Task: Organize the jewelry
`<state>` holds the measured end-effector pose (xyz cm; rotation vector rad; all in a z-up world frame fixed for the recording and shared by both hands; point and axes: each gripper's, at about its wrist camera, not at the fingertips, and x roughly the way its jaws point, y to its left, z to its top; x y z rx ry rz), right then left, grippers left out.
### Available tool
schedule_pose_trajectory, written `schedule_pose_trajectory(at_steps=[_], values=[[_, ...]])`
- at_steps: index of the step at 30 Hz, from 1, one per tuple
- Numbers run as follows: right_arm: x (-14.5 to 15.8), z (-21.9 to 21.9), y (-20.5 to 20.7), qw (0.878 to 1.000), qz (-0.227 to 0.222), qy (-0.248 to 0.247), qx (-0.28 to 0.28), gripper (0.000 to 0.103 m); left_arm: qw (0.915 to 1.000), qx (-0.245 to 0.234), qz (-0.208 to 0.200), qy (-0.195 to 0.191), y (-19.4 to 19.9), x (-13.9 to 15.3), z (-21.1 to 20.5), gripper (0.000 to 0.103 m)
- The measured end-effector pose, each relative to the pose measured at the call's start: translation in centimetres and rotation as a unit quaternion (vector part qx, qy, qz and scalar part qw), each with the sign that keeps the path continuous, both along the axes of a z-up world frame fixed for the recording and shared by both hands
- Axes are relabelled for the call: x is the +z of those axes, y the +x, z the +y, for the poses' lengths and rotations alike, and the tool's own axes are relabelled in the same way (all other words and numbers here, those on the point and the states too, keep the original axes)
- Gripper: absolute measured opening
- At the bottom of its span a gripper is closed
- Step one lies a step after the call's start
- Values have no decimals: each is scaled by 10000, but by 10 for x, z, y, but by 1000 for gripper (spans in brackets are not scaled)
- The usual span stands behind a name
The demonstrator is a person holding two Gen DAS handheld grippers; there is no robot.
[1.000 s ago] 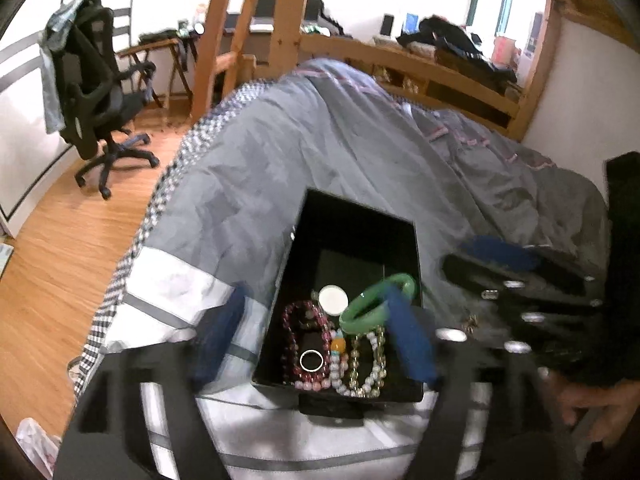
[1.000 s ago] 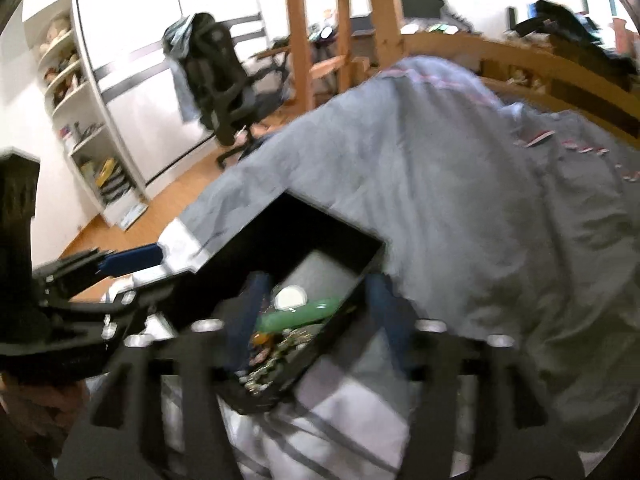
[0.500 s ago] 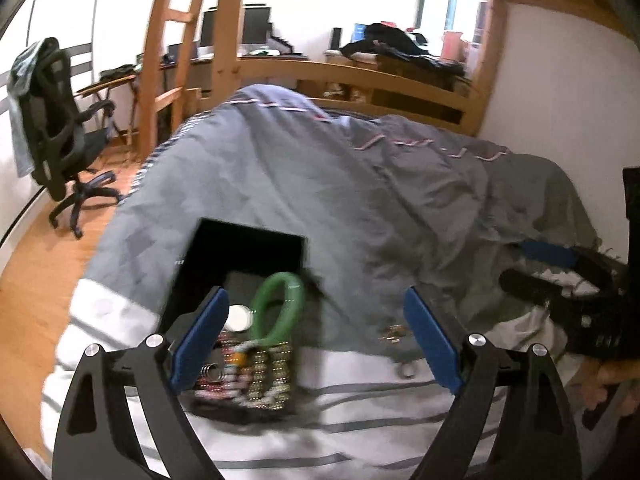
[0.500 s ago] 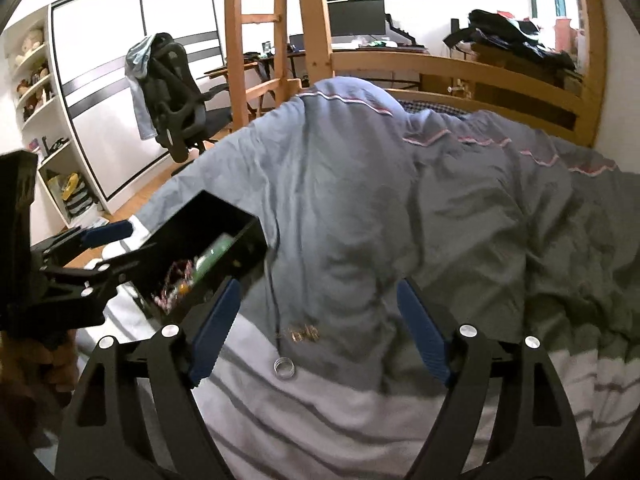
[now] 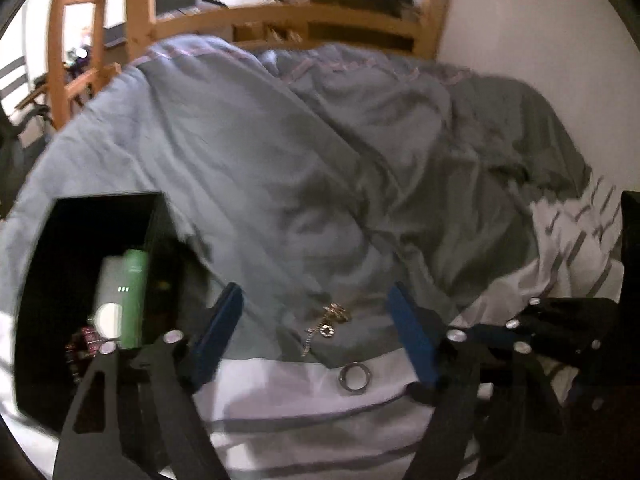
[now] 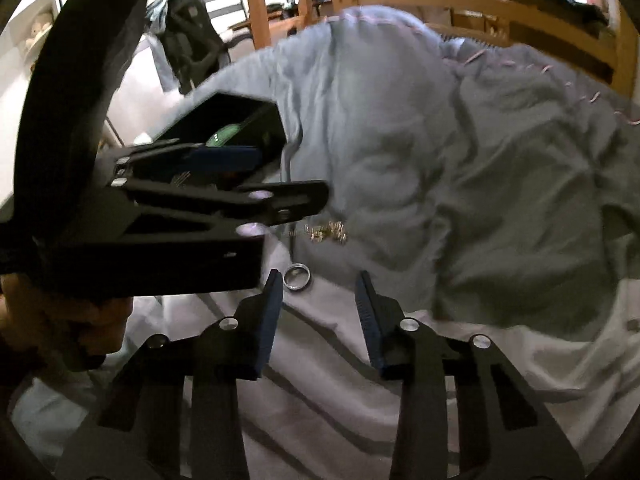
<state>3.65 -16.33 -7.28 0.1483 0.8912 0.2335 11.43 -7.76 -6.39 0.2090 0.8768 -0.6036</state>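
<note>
Both jaws open; one silver ring [image 6: 296, 276], one gold chain [image 6: 328, 233], one box [image 5: 80, 240].

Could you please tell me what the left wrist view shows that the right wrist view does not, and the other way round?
Only the left wrist view looks down into the black box, showing the green bangle full length with a white disc and red beads. Only the right wrist view shows the office chair and the person's left hand. Both show the silver ring and gold chain on the grey duvet.
</note>
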Motion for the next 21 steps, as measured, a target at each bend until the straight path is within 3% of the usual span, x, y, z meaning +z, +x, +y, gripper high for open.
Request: schedule_pose_trajectory(at_steps=[5,6,11,16,21], values=[[-16,-1,20,9991,-41,403,-119,34,9988,-248,378,175,10,-26,-15,59],[-20,0,23,9988,7,468,-106,34,9981,-250,516,226,14,-34,-17,52],[-33,5,33,9979,173,616,-17,31,9961,-110,855,167,25,-45,-11,37],[-33,-2,32,9983,196,501,-243,2,9958,-99,907,114,24,-44,-9,17],[-24,-18,26,9969,-10,552,-555,1,9965,-108,826,64,19,-35,-8,7]])
